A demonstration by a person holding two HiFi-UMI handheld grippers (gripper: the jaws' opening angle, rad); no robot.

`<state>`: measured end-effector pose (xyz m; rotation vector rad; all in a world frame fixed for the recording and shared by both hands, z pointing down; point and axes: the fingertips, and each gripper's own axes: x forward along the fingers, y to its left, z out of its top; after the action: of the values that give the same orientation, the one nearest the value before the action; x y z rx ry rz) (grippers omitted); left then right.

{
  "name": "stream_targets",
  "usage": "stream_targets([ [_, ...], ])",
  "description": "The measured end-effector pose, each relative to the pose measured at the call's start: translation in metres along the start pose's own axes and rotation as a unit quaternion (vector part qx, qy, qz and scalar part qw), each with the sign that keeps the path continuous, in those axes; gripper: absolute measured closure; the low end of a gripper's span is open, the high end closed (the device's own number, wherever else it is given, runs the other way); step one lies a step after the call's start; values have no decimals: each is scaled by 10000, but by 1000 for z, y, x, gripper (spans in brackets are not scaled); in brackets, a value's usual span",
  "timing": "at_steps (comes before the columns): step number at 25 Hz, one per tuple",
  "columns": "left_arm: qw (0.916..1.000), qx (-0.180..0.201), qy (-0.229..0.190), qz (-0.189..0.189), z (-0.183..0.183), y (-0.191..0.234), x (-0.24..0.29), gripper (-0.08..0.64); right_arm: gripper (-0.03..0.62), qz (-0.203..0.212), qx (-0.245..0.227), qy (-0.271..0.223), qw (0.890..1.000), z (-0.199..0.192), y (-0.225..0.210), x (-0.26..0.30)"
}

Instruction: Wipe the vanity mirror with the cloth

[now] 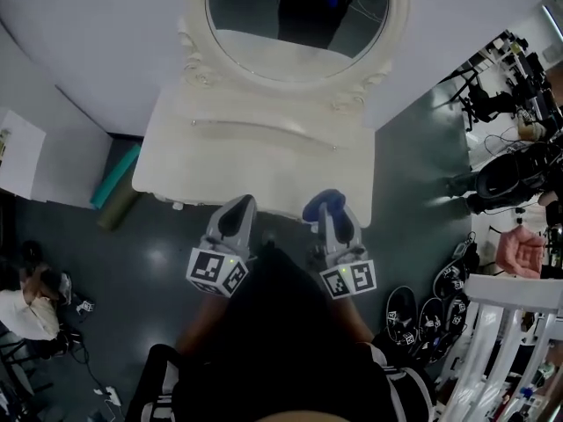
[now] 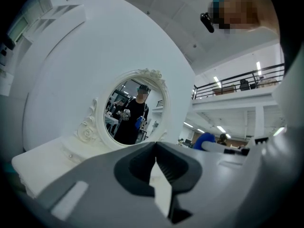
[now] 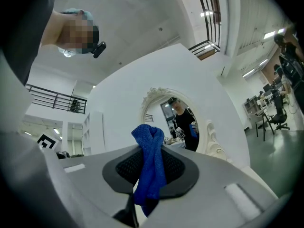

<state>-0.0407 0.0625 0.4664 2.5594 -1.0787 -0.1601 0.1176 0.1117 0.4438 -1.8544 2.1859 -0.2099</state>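
Note:
An oval vanity mirror (image 1: 295,25) in an ornate white frame stands at the back of a white vanity table (image 1: 255,161). It also shows ahead in the left gripper view as the mirror (image 2: 130,110) and in the right gripper view as the mirror (image 3: 178,120). My right gripper (image 1: 323,205) is shut on a blue cloth (image 3: 149,163), held over the table's front edge, well short of the glass. The cloth (image 1: 324,202) sticks out of its tip. My left gripper (image 1: 237,211) hangs beside it, shut with nothing in it, jaws (image 2: 154,167) meeting at the tip.
A teal roll (image 1: 114,176) leans at the table's left end. Several dark shoes (image 1: 422,310) and a white rack (image 1: 501,332) lie on the floor to the right. Desks, chairs and cables crowd the far right; a seated person (image 1: 31,310) is at the left.

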Motion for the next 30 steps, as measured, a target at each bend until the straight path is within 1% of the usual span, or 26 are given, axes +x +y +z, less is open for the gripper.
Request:
stream_targets([
  [4, 10000, 16, 16, -34, 3, 0, 14, 549, 525, -48, 14, -52, 10000, 3, -10, 11],
  [10, 9999, 151, 2, -20, 16, 21, 57, 549, 525, -65, 57, -94, 9999, -4, -31, 53],
  [13, 9997, 224, -13, -20, 24, 29, 84, 549, 525, -69, 95, -128, 9998, -6, -47, 76],
  [18, 9996, 291, -12, -37, 33, 30, 128, 549, 525, -82, 193, -193, 9996, 0, -78, 106],
  [23, 9995, 316, 10, 64, 37, 36, 158, 549, 525, -56, 196, -182, 9996, 2, -104, 131],
  [27, 9994, 333, 83, 82, 41, 42, 175, 549, 525, -133, 233, -287, 9992, 11, -115, 146],
  [30, 9993, 348, 141, 16, 41, 48, 189, 549, 525, -257, 278, -422, 9984, 16, -125, 159],
])
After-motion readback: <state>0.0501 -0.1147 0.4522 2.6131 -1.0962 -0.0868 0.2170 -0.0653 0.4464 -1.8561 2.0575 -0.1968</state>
